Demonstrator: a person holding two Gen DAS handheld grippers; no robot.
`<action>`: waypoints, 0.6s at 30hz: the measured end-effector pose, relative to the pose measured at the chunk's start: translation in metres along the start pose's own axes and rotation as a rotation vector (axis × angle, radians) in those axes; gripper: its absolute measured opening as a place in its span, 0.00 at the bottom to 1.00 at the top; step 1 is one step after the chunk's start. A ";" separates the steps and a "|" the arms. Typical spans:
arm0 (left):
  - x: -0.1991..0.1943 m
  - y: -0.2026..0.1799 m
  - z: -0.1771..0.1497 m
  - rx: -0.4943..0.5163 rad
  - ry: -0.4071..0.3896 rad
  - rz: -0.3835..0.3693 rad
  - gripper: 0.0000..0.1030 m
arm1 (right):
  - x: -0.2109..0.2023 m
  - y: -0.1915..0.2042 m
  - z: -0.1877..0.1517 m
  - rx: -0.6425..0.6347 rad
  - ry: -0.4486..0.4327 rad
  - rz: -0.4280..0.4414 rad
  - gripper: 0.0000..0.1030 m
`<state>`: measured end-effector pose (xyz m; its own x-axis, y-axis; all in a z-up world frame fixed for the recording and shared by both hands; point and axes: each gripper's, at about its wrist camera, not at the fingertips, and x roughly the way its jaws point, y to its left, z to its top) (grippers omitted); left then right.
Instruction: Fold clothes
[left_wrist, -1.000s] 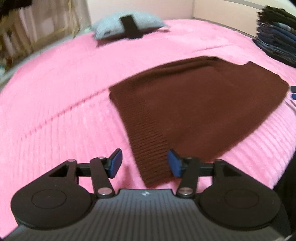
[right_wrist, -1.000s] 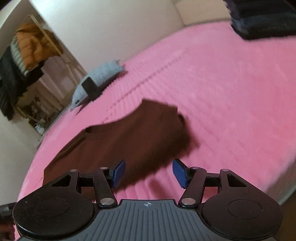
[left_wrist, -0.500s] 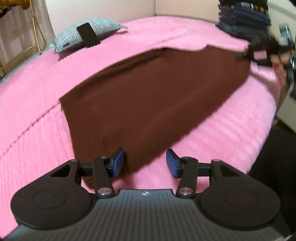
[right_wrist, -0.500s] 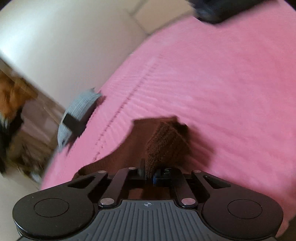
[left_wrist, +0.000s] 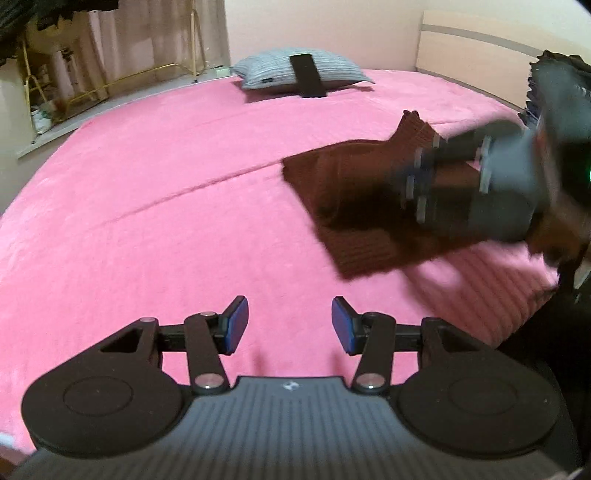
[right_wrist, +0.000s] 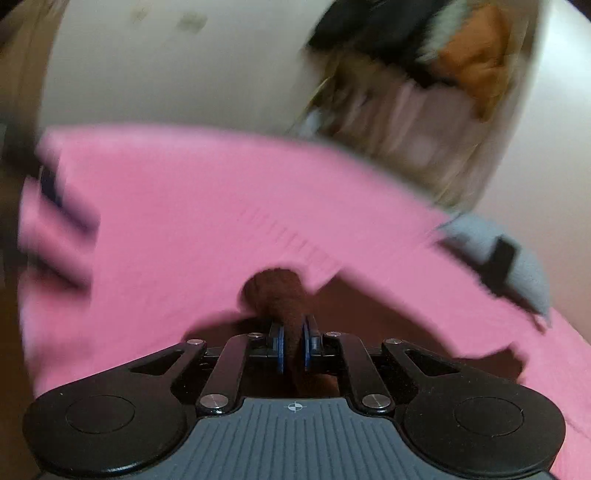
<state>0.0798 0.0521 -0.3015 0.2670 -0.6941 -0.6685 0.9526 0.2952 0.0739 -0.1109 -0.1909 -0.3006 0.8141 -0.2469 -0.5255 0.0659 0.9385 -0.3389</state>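
Note:
A dark brown knit sweater (left_wrist: 354, 206) lies on the pink bed (left_wrist: 166, 206), partly folded over itself. My right gripper (right_wrist: 293, 349) is shut on a bunched ribbed edge of that brown sweater (right_wrist: 280, 295), which sticks up between the blue pads. In the left wrist view the right gripper (left_wrist: 424, 155) is a blurred grey shape over the sweater at the right, lifting the fabric. My left gripper (left_wrist: 286, 325) hovers open over bare pink blanket, left of and nearer than the sweater, with nothing between its fingers.
A grey pillow (left_wrist: 299, 72) with a black remote (left_wrist: 308, 79) on it lies at the head of the bed. A stack of dark folded clothes (left_wrist: 554, 88) stands at the far right. A gold clothes rack (left_wrist: 107, 81) stands beyond the left bed edge.
My right gripper closed on the sweater's edge, rolled over and swept it across the garment. My left gripper drew off the sweater to the left and now stands over bare blanket.

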 end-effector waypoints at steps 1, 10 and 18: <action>-0.004 0.003 0.000 0.004 -0.004 0.003 0.44 | -0.002 0.003 -0.005 0.012 -0.003 0.015 0.07; 0.028 -0.051 0.028 0.430 -0.095 -0.074 0.44 | -0.055 -0.009 -0.032 0.066 0.011 -0.030 0.66; 0.077 -0.105 0.044 0.929 -0.093 -0.108 0.31 | -0.093 -0.070 -0.069 0.361 0.038 -0.139 0.66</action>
<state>0.0072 -0.0611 -0.3283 0.1425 -0.7485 -0.6477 0.6971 -0.3887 0.6025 -0.2311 -0.2500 -0.2820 0.7616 -0.3798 -0.5252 0.3782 0.9185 -0.1158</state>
